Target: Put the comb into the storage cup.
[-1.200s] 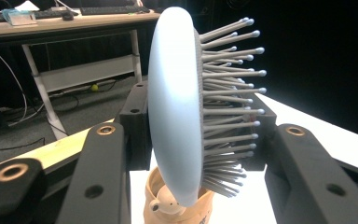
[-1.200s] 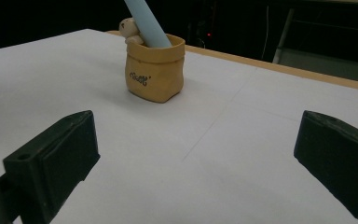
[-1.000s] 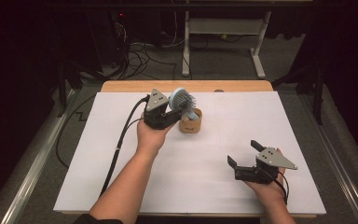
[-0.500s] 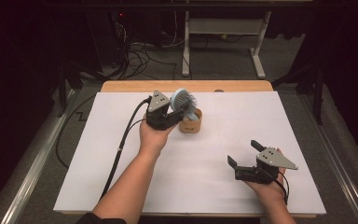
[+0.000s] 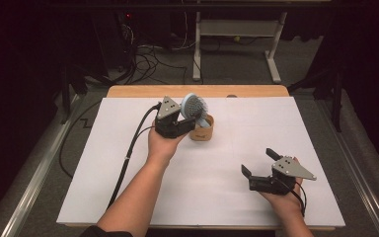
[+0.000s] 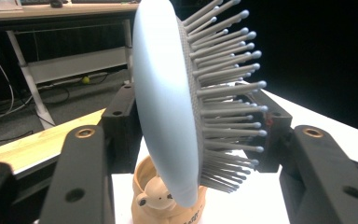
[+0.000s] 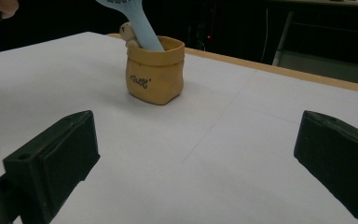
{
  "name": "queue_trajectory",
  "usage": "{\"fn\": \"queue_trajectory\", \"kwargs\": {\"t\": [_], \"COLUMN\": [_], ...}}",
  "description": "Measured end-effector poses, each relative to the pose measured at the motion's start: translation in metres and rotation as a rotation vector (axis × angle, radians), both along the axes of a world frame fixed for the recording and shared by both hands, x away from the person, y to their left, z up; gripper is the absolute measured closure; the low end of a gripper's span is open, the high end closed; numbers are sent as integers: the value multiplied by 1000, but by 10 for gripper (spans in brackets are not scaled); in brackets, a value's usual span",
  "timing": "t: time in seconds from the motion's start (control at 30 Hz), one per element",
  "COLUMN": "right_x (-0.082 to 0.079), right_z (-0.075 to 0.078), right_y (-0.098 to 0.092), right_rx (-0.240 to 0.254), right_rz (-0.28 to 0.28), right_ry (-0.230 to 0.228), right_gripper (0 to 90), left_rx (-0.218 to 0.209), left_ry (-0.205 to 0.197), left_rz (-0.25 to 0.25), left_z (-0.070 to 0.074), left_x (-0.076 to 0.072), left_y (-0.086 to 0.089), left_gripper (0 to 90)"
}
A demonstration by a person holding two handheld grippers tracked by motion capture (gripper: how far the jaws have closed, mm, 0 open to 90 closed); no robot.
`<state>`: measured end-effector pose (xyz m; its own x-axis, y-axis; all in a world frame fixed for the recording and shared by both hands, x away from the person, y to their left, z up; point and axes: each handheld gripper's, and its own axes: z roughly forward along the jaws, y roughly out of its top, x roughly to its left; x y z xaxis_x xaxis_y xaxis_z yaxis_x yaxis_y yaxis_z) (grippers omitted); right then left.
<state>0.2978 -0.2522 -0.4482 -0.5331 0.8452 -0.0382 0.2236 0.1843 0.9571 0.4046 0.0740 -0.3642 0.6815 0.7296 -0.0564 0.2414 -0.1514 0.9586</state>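
A pale blue hairbrush [image 5: 193, 106] stands handle-down in a small tan pot [image 5: 201, 132] on the white sheet. My left gripper [image 5: 188, 117] reaches in from the left at the brush head. Its jaws have just been opening, and the head [image 6: 163, 102] sits between them, bristles toward the right jaw, above the pot [image 6: 154, 205]. My right gripper [image 5: 257, 161] rests low at the sheet's front right, open with nothing between its jaws. It [image 7: 196, 149] faces the pot [image 7: 154, 74] and the brush handle [image 7: 142, 28] from a distance.
The white sheet [image 5: 227, 197] covers a wooden table whose far edge [image 5: 197, 91] shows behind the pot. Beyond it stand a desk frame [image 5: 237, 29] and floor cables [image 5: 143, 49]. The left gripper's cable [image 5: 128, 153] trails over the sheet's left side.
The left gripper's jaws look slightly wider around the brush head. Both hands, the pot and the brush stay where they were.
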Motion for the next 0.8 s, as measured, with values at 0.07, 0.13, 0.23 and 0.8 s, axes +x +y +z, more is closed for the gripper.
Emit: {"fn": "queue_trajectory", "kwargs": {"t": [0.07, 0.13, 0.23, 0.8], "right_x": [0, 1, 1, 1], "right_z": [0, -1, -1, -2], "right_y": [0, 0, 0, 0], "right_rx": [1, 0, -1, -2], "right_rz": [0, 1, 1, -1], "right_ry": [2, 4, 6, 7], "right_gripper": [3, 3, 3, 3], "left_rx": [2, 5, 6, -40], "left_ry": [7, 11, 14, 39], "left_rz": [-3, -4, 1, -32], "left_z": [-1, -1, 0, 1], "left_x": [1, 1, 1, 2], "left_y": [0, 1, 1, 3], "left_gripper": [442, 426, 390, 249]}}
